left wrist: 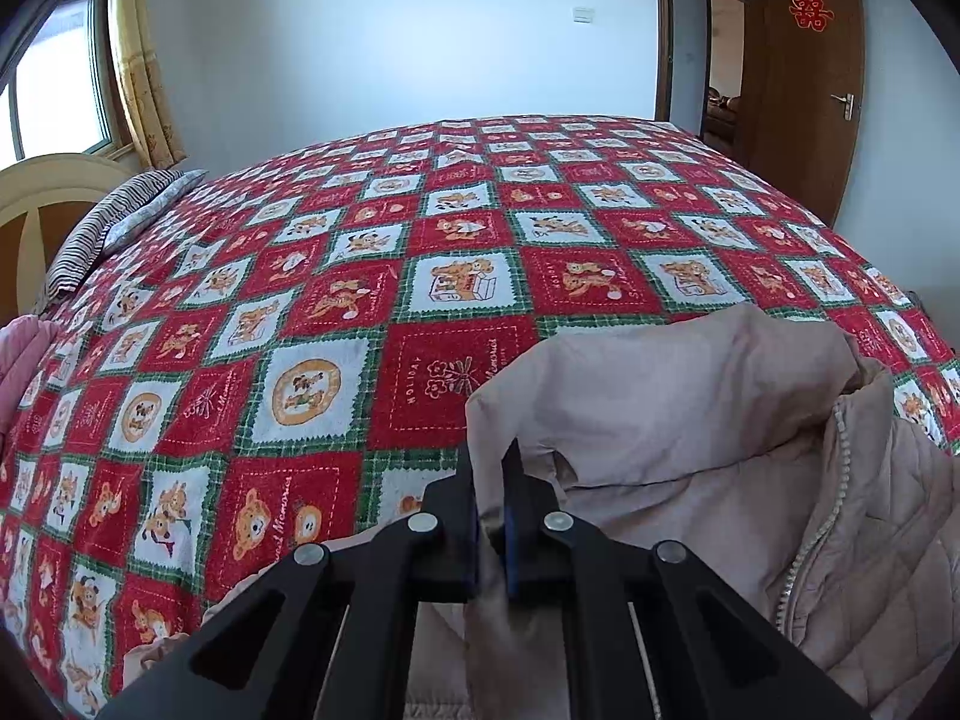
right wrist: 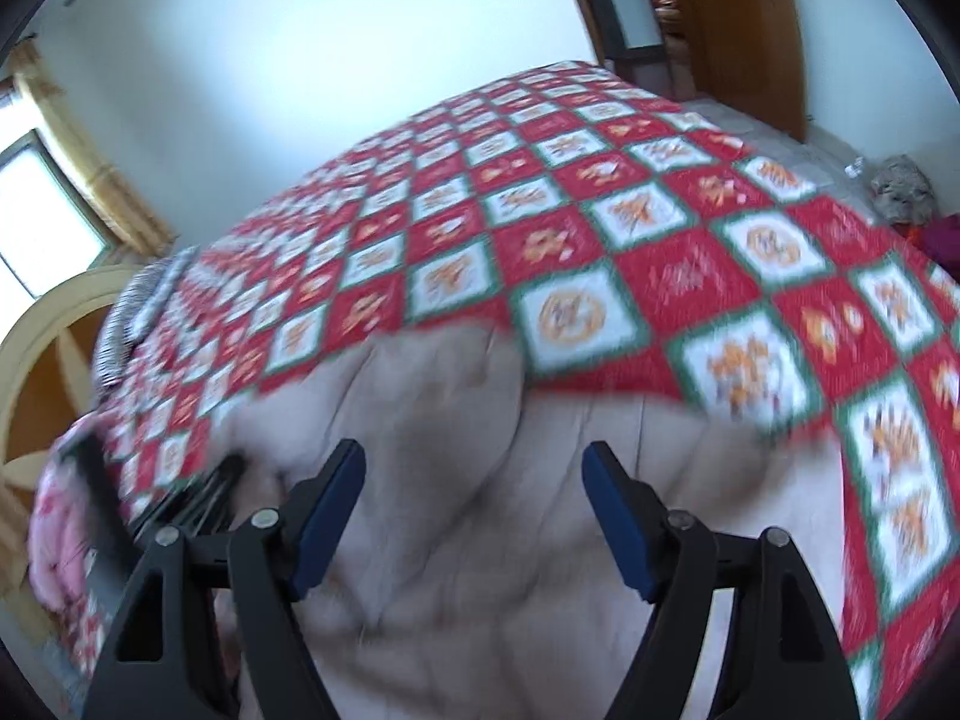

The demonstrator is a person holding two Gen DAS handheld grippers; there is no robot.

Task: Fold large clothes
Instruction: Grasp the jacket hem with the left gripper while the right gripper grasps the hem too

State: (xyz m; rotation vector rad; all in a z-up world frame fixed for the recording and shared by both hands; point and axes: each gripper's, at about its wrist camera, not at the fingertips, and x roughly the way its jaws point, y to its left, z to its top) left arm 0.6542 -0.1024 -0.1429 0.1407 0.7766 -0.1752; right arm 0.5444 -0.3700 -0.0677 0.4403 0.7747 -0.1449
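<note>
Over by the window side, a striped pillow [left wrist: 120,222] lies at the head of the bed, and a pink garment [left wrist: 21,360] is bunched at the near left edge of the checked bedspread [left wrist: 360,276]. The jacket [left wrist: 690,420], a pale beige padded one with its zipper [left wrist: 822,534] open, lies at the near edge of the bed, right under both tools.

The left gripper [left wrist: 491,516] is pinched tight on a fold of the jacket's smooth lining near the collar edge, the cloth standing up out of the closed fingers. That hold looks sound to me: the fabric goes well down between the pads, not just at the tips.

Further right, the right gripper [right wrist: 474,516] hangs with its fingers [right wrist: 618,516] spread wide above the quilted body of the jacket [right wrist: 480,540], touching nothing that I can make out, though that view is smeared and I would not swear to the gap.

To do this step well, I reckon the right one should take the matching edge on its own side, at the same level as the left hold, biting deep into the padding. Then both should lift together and keep the cloth taut between them, so the thick coat folds along one straight line and does not slump or drag the bedspread along.
</note>
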